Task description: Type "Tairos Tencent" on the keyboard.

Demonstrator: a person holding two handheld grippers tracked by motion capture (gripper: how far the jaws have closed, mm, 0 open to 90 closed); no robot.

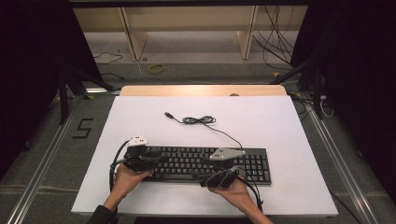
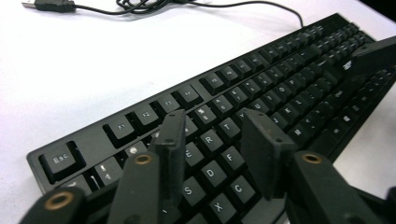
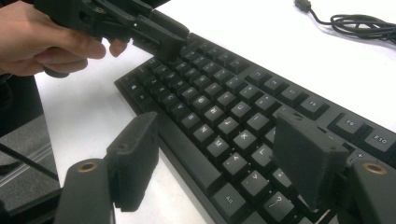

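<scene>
A black keyboard [image 1: 205, 164] lies flat on a white table [image 1: 261, 121], near the edge closest to the person, its long side running left to right. Its cable [image 1: 201, 120] runs from the back edge to a loose coil farther up the table and ends in a USB plug lying free on the white surface.

The left gripper [image 2: 219, 149] hovers over the left end of the keyboard, held in the person's left hand [image 1: 125, 179]. In the left gripper view its two black jaws stand partly apart, with a clear gap between them. Letter keys such as R, F and D show through that gap. Nothing is clamped between the jaws, and whether their tips touch the keys cannot be told.

The right gripper [image 3: 219, 158] hangs over the front edge of the keyboard, around its middle, held in the person's right hand [image 1: 233, 189]. In the right gripper view its jaws stand wide apart. One jaw sits over the bare table just in front of the keyboard and the other sits over the keys. Nothing is gripped between them.
</scene>
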